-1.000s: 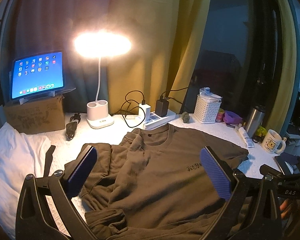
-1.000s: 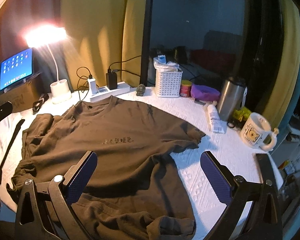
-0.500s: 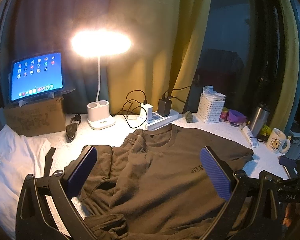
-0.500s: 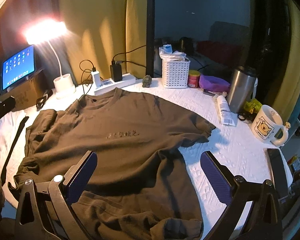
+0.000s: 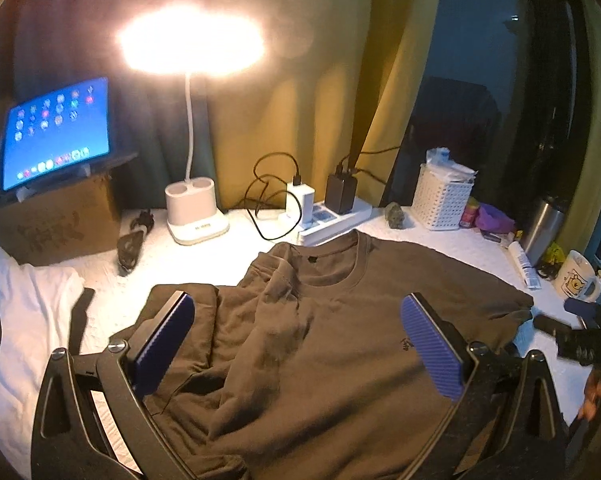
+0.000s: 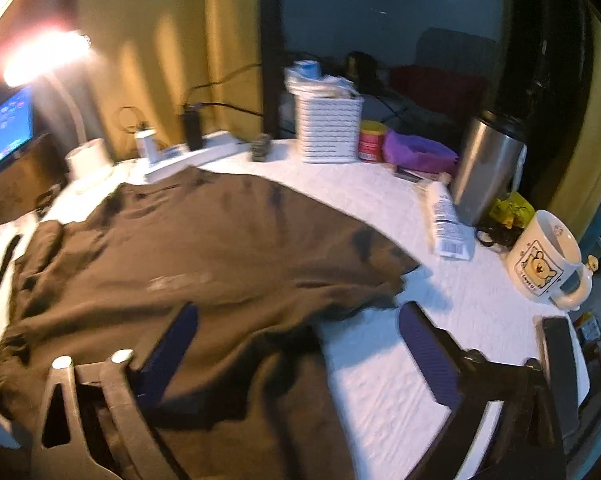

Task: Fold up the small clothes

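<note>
A dark olive-brown T-shirt (image 5: 340,344) lies face up on the white-covered table, its left side and sleeve bunched in folds. It also shows in the right wrist view (image 6: 204,256), blurred. My left gripper (image 5: 296,344) is open and empty, hovering over the shirt's chest near the bunched left side. My right gripper (image 6: 296,348) is open and empty, low over the shirt's right side below the right sleeve (image 6: 376,264). Part of the right gripper shows at the right edge of the left wrist view (image 5: 580,340).
A lit desk lamp (image 5: 192,208), tablet (image 5: 56,132) on a cardboard box, power strip (image 5: 332,216), white basket (image 6: 328,128), steel flask (image 6: 488,168), tube (image 6: 444,216), mug (image 6: 544,260) and a dark phone (image 6: 560,356) ring the table. White cloth (image 5: 24,320) lies at left.
Both grippers have moved lower and closer over the shirt. The right wrist view has swung right and blurred. The shirt has not moved.
</note>
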Motion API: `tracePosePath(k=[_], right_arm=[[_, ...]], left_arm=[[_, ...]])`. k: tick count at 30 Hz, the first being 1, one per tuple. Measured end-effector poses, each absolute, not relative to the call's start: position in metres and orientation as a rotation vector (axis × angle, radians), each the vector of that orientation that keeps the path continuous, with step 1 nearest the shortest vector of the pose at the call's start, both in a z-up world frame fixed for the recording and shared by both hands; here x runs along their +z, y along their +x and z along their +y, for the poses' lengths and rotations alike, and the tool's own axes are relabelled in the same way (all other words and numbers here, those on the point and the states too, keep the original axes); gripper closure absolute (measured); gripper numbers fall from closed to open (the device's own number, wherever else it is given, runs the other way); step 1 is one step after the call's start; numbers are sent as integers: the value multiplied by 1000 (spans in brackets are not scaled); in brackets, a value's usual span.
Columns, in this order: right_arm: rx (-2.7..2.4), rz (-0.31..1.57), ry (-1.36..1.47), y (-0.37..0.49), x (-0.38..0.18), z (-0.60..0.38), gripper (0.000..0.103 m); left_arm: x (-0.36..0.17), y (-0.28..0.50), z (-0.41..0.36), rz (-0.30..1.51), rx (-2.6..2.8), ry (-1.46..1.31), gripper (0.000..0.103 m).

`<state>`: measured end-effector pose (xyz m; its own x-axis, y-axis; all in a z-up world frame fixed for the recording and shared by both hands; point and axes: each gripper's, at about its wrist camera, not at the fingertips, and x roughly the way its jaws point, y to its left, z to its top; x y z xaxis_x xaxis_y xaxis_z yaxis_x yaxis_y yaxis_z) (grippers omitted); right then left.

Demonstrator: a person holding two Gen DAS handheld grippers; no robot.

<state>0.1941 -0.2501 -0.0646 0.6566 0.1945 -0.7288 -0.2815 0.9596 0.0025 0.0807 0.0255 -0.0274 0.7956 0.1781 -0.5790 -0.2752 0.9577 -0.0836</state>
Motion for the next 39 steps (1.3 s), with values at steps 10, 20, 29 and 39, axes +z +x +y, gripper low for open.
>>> tracePosePath(k=[10, 20, 29, 39], right_arm=[[225, 931, 64, 290, -116, -311, 37], [201, 991, 134, 328, -145, -320, 73], [251, 918, 89, 317, -116, -290, 95], [369, 796, 11, 278, -49, -228, 95]], left_arm=[[-42, 112, 45, 644, 288, -178, 1], [-50, 114, 79, 652, 364, -217, 1], [-62, 106, 114, 678, 393, -244, 1], [-55, 85, 138, 621, 375, -272, 1]])
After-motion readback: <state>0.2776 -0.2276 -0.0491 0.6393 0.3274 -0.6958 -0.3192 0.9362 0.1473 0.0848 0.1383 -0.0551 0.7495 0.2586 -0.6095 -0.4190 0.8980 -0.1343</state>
